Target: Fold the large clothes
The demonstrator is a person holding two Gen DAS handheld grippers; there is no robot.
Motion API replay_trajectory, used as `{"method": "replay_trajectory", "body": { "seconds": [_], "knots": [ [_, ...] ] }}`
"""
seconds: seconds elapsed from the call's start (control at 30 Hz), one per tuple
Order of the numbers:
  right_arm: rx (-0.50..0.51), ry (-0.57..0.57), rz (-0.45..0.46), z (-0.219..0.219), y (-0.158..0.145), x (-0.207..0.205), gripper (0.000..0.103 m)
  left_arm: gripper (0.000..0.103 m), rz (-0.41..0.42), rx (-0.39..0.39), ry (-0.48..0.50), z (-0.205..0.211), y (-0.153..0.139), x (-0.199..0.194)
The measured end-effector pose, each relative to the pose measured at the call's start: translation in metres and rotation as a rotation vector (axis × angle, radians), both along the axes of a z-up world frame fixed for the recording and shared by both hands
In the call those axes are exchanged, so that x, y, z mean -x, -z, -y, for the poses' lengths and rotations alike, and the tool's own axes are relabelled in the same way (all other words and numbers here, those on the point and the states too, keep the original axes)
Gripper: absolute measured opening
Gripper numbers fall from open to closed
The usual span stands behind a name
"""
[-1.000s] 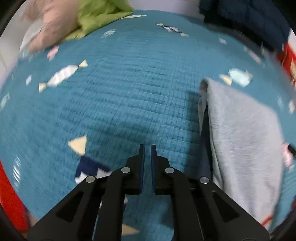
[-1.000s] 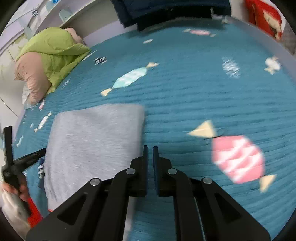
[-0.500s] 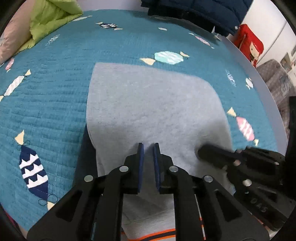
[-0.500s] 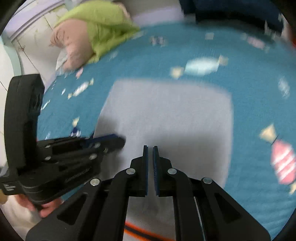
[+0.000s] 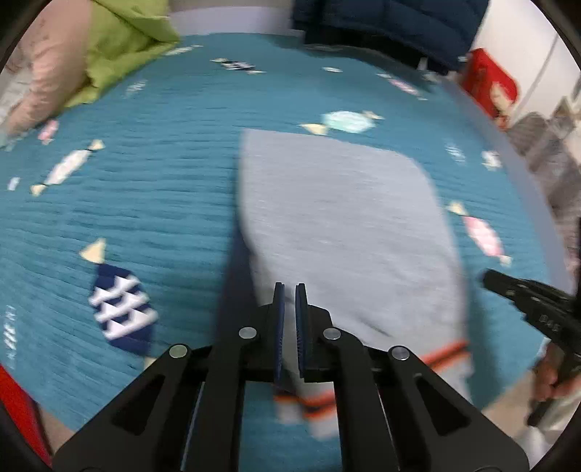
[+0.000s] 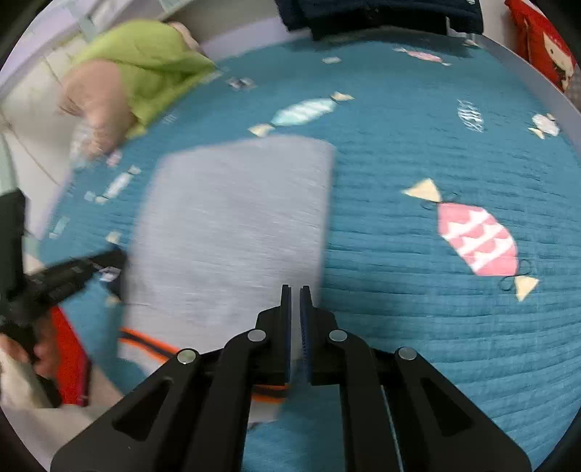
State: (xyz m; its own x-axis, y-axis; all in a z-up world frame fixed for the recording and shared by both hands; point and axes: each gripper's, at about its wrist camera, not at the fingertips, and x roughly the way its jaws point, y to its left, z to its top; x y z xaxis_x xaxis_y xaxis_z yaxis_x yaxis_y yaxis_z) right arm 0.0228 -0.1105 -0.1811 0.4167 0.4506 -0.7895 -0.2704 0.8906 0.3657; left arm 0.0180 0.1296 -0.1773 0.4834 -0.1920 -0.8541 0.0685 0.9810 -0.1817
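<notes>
A: Where is the folded grey garment (image 5: 345,232)?
B: It lies flat on the teal quilt (image 5: 152,203), a compact rectangle near the quilt's near edge. Its orange-striped hem (image 5: 443,354) faces that edge.
A: And the grippers?
B: The left gripper (image 5: 289,290) hovers over the garment's near left corner, its jaws nearly together with nothing clamped; they have just been closing a little. The right gripper (image 6: 295,292) hovers by the near right corner, its jaws likewise almost closed and empty, after just opening a hair. Both views are blurred, so I cannot tell whether the tips touch the cloth.
A: What else is around?
B: A green and pink bundle of bedding (image 6: 134,76) sits at the far left corner of the quilt, dark navy clothing (image 5: 392,25) along the far edge, and a red item (image 5: 488,87) beyond the right edge. Nothing lies on the garment itself.
</notes>
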Motion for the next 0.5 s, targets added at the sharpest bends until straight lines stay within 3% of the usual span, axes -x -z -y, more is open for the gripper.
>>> {"method": "replay_trajectory", "body": {
  "seconds": [0.1, 0.2, 0.27, 0.33, 0.5],
  "knots": [
    [-0.079, -0.102, -0.028, -0.02, -0.001, 0.007, 0.007, 0.009, -0.048, 0.012, 0.075, 0.021, 0.005, 0.005],
    [-0.061, -0.18, -0.094, -0.041, 0.016, 0.006, 0.007, 0.009, -0.155, -0.009, 0.142, 0.036, 0.027, -0.001],
    [-0.064, -0.226, -0.183, -0.045, 0.034, 0.006, 0.007, 0.008, -0.178, -0.004, 0.156, 0.034, 0.032, -0.001],
    [-0.068, -0.215, -0.225, -0.035, 0.046, 0.006, 0.002, 0.009, -0.201, 0.007, 0.167, 0.026, 0.036, 0.0],
    [-0.07, -0.192, -0.248, -0.006, 0.041, 0.02, 0.0, 0.008, -0.224, -0.029, 0.186, 0.01, 0.043, 0.023]
  ]
}}
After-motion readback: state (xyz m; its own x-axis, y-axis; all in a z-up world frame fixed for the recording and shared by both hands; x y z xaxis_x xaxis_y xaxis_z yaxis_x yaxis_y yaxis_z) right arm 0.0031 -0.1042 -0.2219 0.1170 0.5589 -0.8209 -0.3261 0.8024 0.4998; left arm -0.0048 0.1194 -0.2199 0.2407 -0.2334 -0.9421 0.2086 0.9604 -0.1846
